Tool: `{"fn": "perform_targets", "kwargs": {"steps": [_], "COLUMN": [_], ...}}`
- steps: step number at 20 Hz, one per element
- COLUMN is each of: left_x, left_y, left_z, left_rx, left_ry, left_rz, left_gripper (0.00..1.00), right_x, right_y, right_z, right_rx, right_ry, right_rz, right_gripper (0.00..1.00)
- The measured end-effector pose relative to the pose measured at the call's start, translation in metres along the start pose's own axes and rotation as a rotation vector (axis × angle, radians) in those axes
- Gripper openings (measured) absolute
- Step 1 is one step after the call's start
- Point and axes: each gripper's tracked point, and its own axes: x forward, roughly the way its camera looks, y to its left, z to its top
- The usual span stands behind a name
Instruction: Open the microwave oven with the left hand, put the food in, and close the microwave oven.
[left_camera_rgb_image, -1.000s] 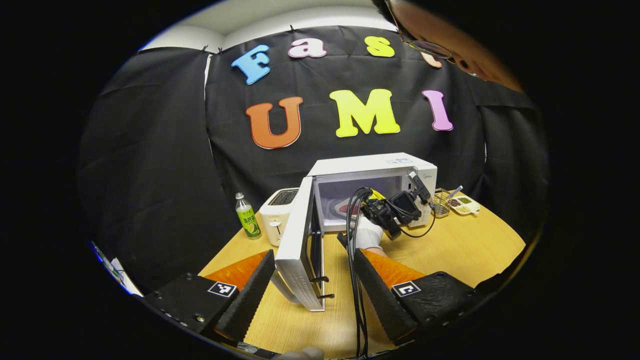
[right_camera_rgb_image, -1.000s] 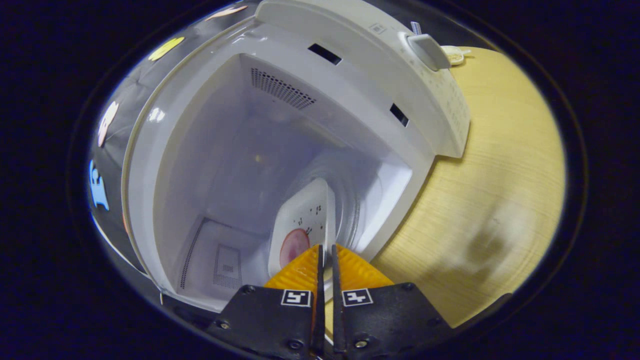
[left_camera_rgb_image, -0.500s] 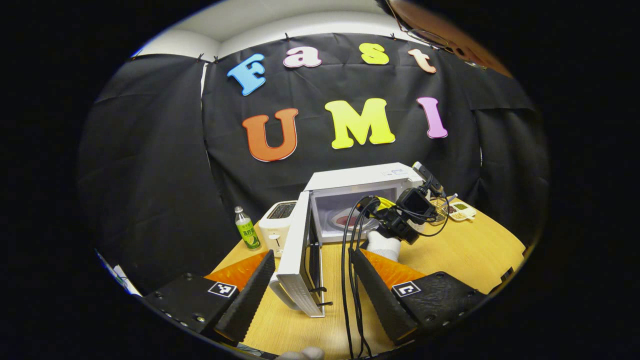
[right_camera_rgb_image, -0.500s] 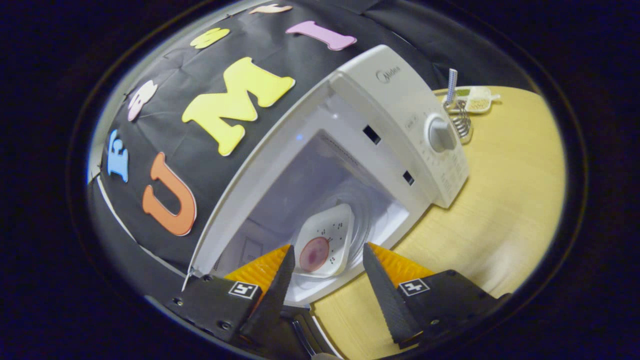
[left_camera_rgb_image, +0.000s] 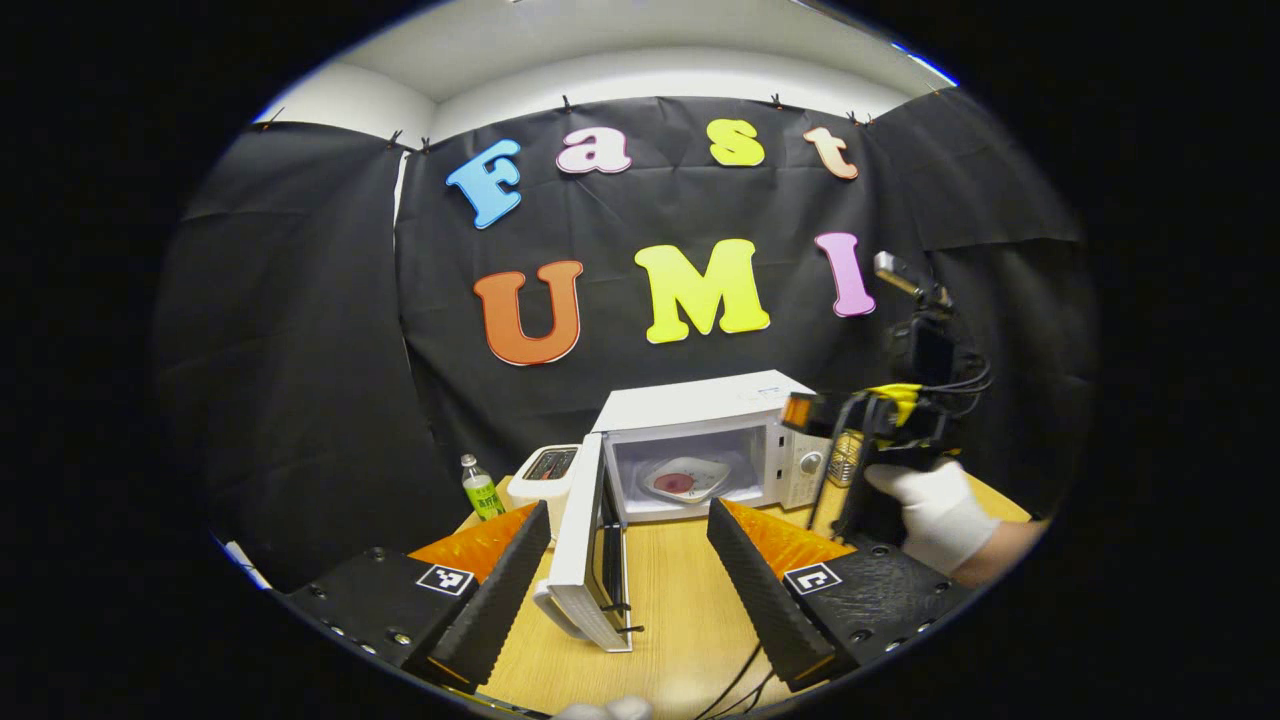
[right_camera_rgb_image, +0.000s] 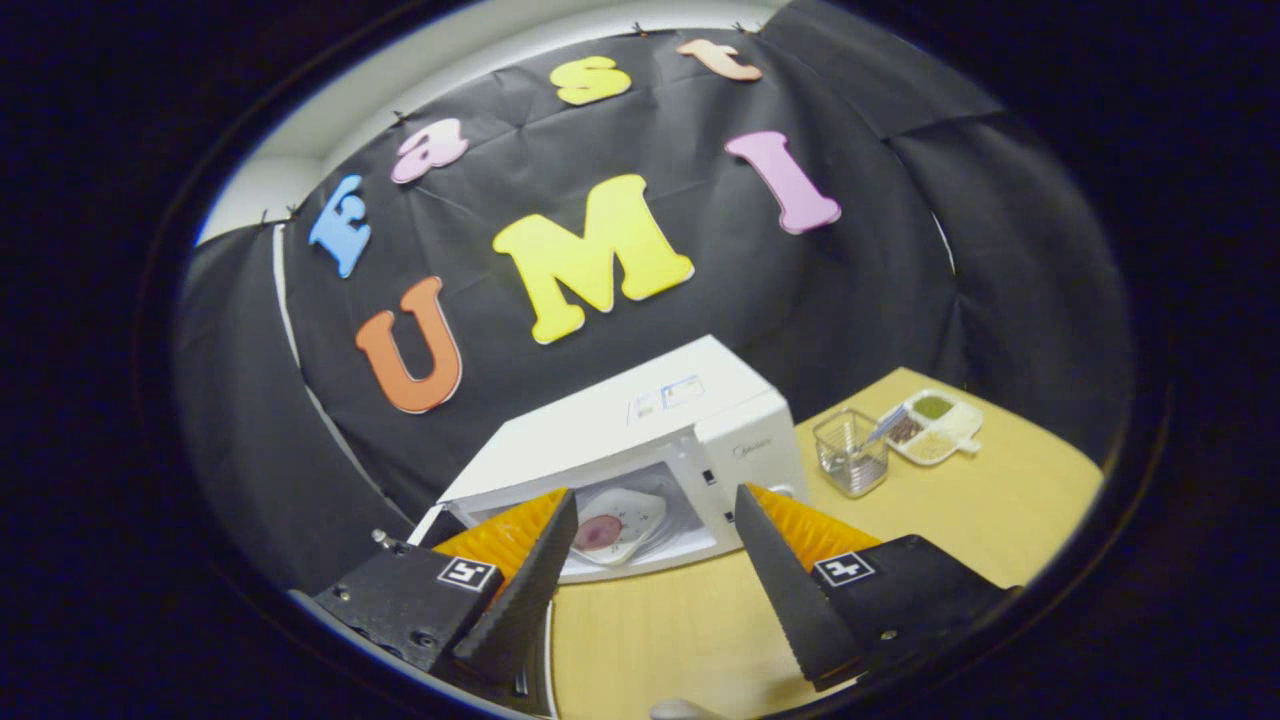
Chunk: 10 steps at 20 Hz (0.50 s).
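Microwave oven (left_camera_rgb_image: 700, 440) door (left_camera_rgb_image: 585, 545) swung open toward camera; both hand-held grippers spread, empty.

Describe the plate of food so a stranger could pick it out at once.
Start at the white microwave on the wooden table, its door swung open. The plate of food lies on the floor of its cavity: a white, roughly square plate with a round reddish piece in the middle. Unlike the divided dish out on the table, it has no compartments.

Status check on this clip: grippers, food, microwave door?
Both grippers open, left facing the door, right clear. Plate of food inside microwave. Door open, nothing blocking.
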Motion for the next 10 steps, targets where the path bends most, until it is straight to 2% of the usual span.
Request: {"fn": "perform_targets", "kwargs": {"steps": [1, 2, 3, 4, 5, 6, 7, 8, 9, 10], "left_x": [0.003, 0.005, 0.009, 0.013, 0.016, 0.021, 0.026, 0.03, 0.034, 0.038], "left_y": [-0.004, -0.008, -0.012, -0.014, -0.017, -0.021, -0.025, -0.029, -0.034, -0.035], "left_z": [0.005, 0.009, 0.015, 0.022, 0.027, 0.032, 0.037, 0.042, 0.047, 0.051], "left_rx": [-0.001, -0.001, -0.001, -0.003, -0.007, -0.015, -0.027, -0.04, -0.05, -0.052], "left_ry": [-0.009, -0.018, -0.033, -0.049, -0.063, -0.078, -0.092, -0.105, -0.116, -0.125], "left_rz": [-0.011, -0.02, -0.03, -0.036, -0.043, -0.049, -0.056, -0.063, -0.072, -0.081], "left_gripper": [0.96, 0.96, 0.96, 0.96, 0.96, 0.97, 0.97, 0.97, 0.97, 0.97], "right_x": [-0.021, -0.039, -0.057, -0.074, -0.089, -0.1, -0.112, -0.124, -0.135, -0.145], "right_y": [-0.004, -0.01, -0.019, -0.03, -0.042, -0.055, -0.067, -0.081, -0.092, -0.102], "right_z": [0.017, 0.029, 0.04, 0.051, 0.062, 0.068, 0.075, 0.08, 0.085, 0.09], "right_rx": [-0.036, -0.068, -0.096, -0.125, -0.148, -0.171, -0.191, -0.204, -0.213, -0.221], "right_ry": [-0.029, -0.048, -0.057, -0.072, -0.085, -0.088, -0.093, -0.093, -0.096, -0.094], "right_rz": [0.019, 0.032, 0.034, 0.026, 0.01, -0.009, -0.029, -0.052, -0.07, -0.088], "right_gripper": [0.9, 1.0, 0.9, 1.0, 0.9, 1.0, 1.0, 0.9, 1.0, 1.0]}}
